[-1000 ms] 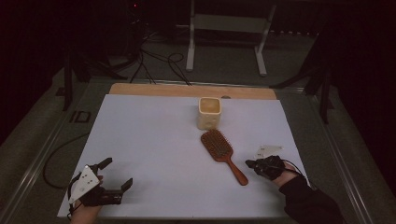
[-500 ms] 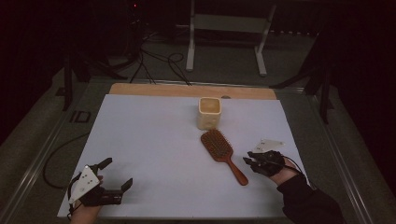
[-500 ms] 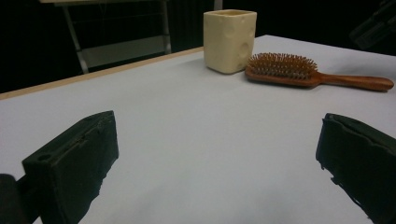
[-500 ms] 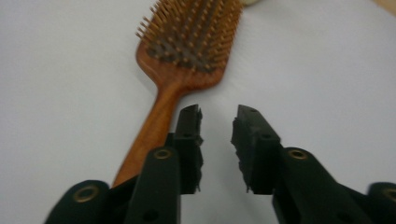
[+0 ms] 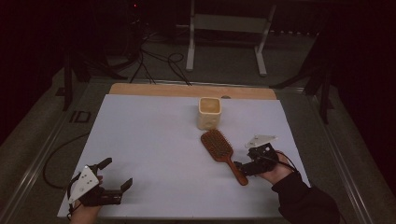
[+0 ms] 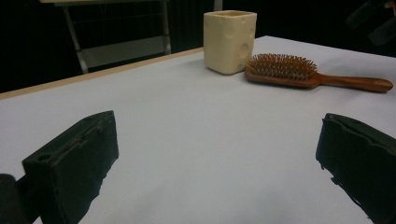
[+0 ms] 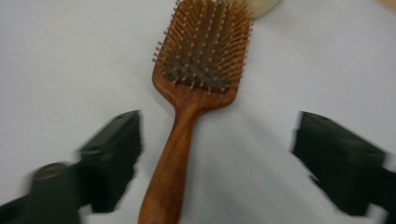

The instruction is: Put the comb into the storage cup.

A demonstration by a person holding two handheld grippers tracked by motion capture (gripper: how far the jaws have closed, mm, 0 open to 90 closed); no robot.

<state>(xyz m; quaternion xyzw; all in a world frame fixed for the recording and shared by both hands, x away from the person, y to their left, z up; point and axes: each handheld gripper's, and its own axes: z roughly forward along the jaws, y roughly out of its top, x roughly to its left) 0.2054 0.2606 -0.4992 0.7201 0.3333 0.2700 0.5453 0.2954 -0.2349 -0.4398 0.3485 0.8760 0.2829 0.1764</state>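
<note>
Spreading my right gripper [image 5: 243, 164] wide, jaws having just been opening, I hang above the wooden handle of the hairbrush [image 5: 223, 153], which passes between them untouched while the brush lies flat on the white table [image 5: 154, 140], bristles up. The brush rests just in front of the cream cup [image 5: 209, 112], its handle angled toward my right hand, which I judge makes that end the natural place to grip or let go. My left gripper [image 5: 117, 173] waits low at the near left edge, open and empty, well apart.
</note>
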